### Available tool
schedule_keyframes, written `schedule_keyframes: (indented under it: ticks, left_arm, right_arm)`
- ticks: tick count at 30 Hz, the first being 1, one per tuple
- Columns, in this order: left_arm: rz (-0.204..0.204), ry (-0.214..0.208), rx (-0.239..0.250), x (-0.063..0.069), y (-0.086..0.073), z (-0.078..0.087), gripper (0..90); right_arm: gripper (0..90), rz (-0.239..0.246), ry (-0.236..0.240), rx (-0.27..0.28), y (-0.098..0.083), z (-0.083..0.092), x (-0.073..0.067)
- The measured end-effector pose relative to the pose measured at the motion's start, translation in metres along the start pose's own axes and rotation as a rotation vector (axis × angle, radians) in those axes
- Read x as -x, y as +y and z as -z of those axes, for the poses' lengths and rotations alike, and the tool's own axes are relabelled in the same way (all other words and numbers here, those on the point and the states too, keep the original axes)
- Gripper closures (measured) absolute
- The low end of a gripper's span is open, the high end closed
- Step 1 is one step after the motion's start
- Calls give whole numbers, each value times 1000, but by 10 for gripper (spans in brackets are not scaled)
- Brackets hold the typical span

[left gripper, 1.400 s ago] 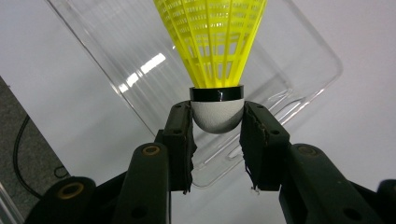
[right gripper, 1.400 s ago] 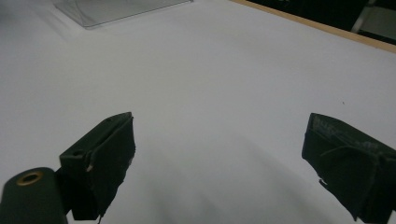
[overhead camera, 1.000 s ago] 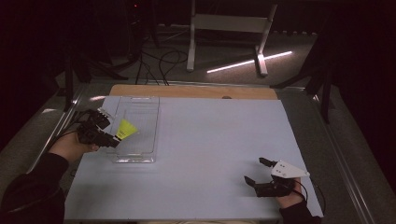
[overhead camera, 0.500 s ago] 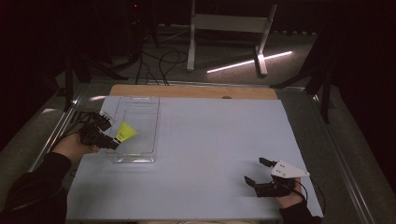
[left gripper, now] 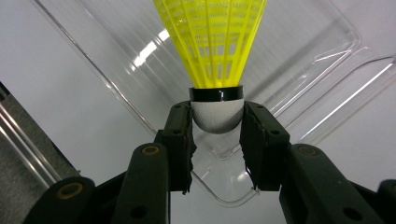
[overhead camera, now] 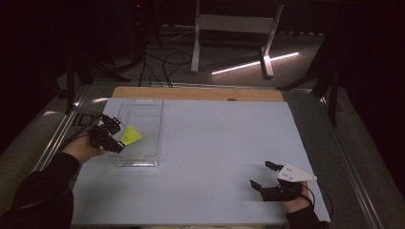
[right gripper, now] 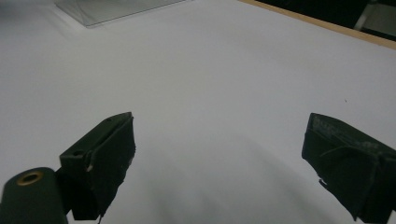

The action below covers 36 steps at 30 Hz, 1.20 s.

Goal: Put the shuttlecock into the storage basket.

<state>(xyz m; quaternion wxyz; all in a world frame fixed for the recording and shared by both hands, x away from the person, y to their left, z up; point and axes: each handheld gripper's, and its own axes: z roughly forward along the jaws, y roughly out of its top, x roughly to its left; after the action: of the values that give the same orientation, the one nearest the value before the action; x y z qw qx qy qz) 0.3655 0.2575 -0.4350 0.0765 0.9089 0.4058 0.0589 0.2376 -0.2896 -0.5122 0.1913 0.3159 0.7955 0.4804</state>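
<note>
One yellow shuttlecock (left gripper: 212, 42) sits pinched by its white cork base in the left gripper (left gripper: 216, 135), over the clear tray (overhead camera: 143, 106) at the table's far left. It looks very light, with a springy, crushable skirt, so the firm cork is the place to grip. The right gripper (overhead camera: 260, 175) rests spread wide, near right, on the smooth pale table (overhead camera: 210, 143); the room beyond is dark.

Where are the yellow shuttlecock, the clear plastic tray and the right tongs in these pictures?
yellow shuttlecock (left gripper: 210, 42), left gripper view, on its mesh skirt.
clear plastic tray (overhead camera: 138, 163), high view, on its near rim.
right tongs (overhead camera: 261, 175), high view, midway between the open jaw tips.
</note>
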Motion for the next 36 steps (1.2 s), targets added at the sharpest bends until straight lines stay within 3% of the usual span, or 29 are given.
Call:
schedule_keyframes:
  ticks: [7, 11, 15, 17, 18, 19, 20, 21, 31, 33, 34, 35, 36]
  left_arm:
    - [-9, 10, -24, 0, 3, -2, 655]
    - [-6, -5, -39, 0, 4, -2, 654]
    - [13, -4, -45, 0, 5, -1, 646]
    - [28, -19, -35, -1, 7, 1, 572]
    - [36, -19, -30, 0, 8, 3, 432]
    - [33, -10, -33, 1, 9, 5, 432]
    - [31, 21, -37, 3, 11, 7, 353]
    - [31, 21, -37, 3, 11, 7, 323]
    - [18, 41, 25, 6, 14, 25, 184]
    - [10, 38, 38, 8, 14, 28, 171]
    - [-2, 7, 46, 9, 14, 29, 142]
    - [-2, 7, 46, 9, 14, 29, 92]
    - [-28, -43, 46, 9, 14, 29, 38]
  right_arm:
    - [98, -1, 0, -1, 0, 0, 0]
    - [98, -2, -1, -2, 0, 0, 0]
    - [98, 1, -1, 1, 0, 0, 0]
    - [98, 1, 0, 1, 0, 0, 0]
    - [98, 1, 0, 1, 0, 0, 0]
    - [98, 1, 0, 1, 0, 0, 0]
    - [98, 0, -1, 1, 0, 0, 0]
    - [98, 0, -1, 1, 0, 0, 0]
    - [98, 3, 0, 3, 0, 0, 0]
    - [98, 2, 0, 3, 0, 0, 0]
    - [98, 2, 0, 3, 0, 0, 0]
    - [98, 2, 0, 3, 0, 0, 0]
    - [98, 3, 0, 4, 0, 0, 0]
